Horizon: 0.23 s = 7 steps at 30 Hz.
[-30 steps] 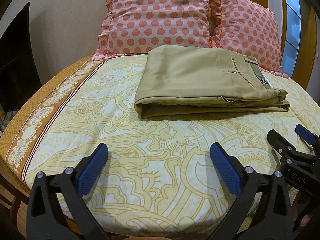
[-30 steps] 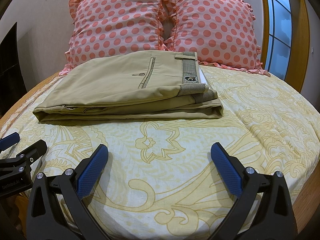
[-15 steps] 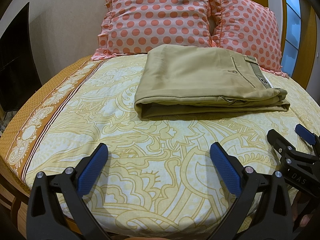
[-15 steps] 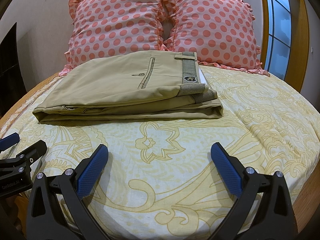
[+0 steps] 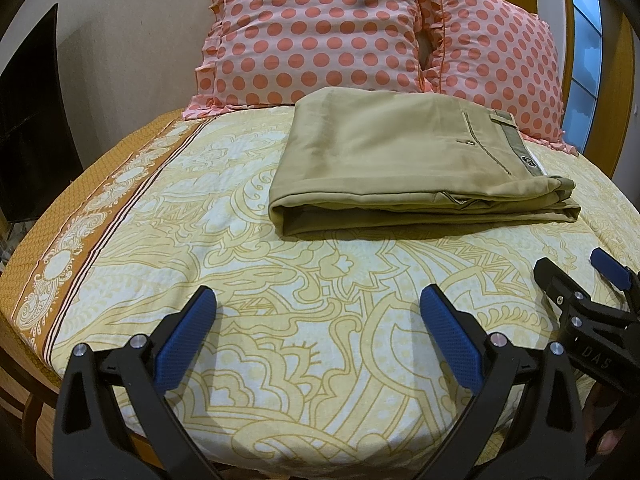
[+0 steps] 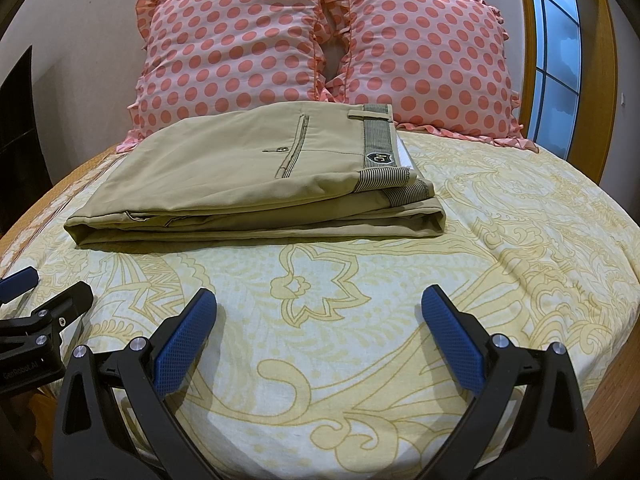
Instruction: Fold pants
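Note:
The khaki pants (image 5: 404, 164) lie folded in a flat rectangular stack on the bed, waistband to the right, just in front of the pillows; they also show in the right wrist view (image 6: 248, 184). My left gripper (image 5: 318, 320) is open and empty, low over the sheet well short of the pants. My right gripper (image 6: 318, 320) is open and empty too, near the bed's front edge. Each gripper shows at the edge of the other's view: the right one (image 5: 576, 280) and the left one (image 6: 44, 296).
Two pink polka-dot pillows (image 6: 320, 52) lean against the wall behind the pants. The yellow patterned sheet (image 5: 280, 280) covers the bed, with an orange border (image 5: 80, 216) on the left. A window (image 6: 556, 60) is at the right, a dark screen (image 5: 28, 120) at the left.

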Available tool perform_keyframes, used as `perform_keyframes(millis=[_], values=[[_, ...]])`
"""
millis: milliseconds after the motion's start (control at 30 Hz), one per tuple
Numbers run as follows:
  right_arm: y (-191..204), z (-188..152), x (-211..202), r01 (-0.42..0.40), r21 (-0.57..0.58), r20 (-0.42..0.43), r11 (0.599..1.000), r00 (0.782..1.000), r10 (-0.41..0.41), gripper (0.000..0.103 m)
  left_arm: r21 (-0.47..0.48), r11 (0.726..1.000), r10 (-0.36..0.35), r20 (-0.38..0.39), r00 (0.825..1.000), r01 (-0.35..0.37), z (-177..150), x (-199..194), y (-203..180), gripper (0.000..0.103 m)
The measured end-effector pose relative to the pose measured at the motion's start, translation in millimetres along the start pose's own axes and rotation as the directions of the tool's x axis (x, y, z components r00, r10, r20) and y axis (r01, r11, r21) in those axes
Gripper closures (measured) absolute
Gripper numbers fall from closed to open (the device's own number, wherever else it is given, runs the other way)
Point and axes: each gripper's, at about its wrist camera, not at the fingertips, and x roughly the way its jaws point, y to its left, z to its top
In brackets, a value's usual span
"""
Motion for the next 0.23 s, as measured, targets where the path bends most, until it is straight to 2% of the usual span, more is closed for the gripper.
perform_keyframes(millis=[233], values=[[0.0,-0.2,0.1,0.0,0.0,0.001,1.0,1.0,0.0,0.001,0.002,1.0,0.001,0.005,1.0,-0.001,-0.3,0.7,-0.7,0.002]])
